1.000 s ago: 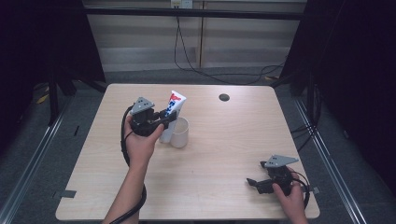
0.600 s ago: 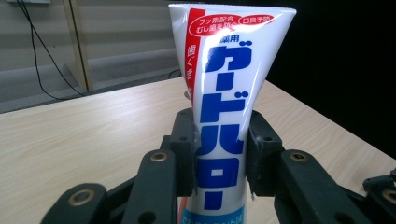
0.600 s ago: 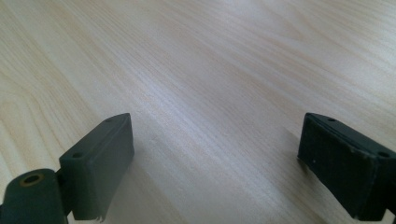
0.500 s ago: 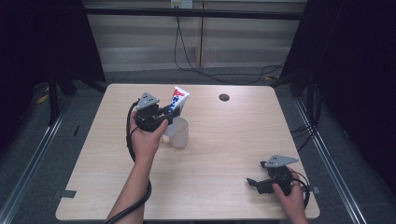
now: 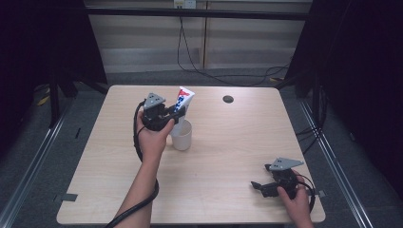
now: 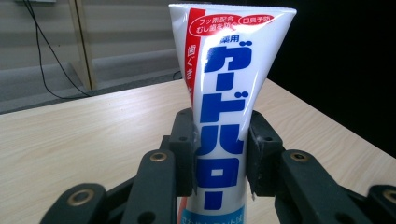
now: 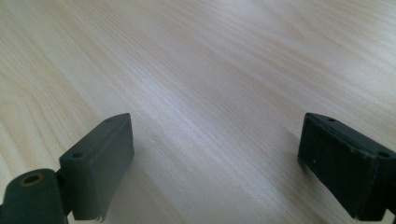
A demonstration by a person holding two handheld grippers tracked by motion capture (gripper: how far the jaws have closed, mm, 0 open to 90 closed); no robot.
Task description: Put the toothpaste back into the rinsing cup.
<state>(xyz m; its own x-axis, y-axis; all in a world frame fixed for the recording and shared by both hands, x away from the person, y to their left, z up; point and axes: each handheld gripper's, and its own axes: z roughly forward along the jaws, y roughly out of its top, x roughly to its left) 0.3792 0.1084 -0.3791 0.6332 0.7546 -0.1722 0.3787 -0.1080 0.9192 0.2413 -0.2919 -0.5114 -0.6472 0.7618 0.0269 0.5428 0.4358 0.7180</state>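
Left gripper (image 5: 175, 114) shifted right, carrying the toothpaste tube (image 5: 182, 101) over the cup (image 5: 181, 135), jaws clamped on it; drop-in likely next. Right gripper (image 5: 259, 186) idle, jaws wide, holding nothing.

Toothpaste tube's (image 6: 223, 116) lower end behind cup (image 5: 182, 135)

glossy plastic toothpaste tube (image 6: 224, 93), matt black jaws, pale smooth wood-grain table (image 5: 228, 156)
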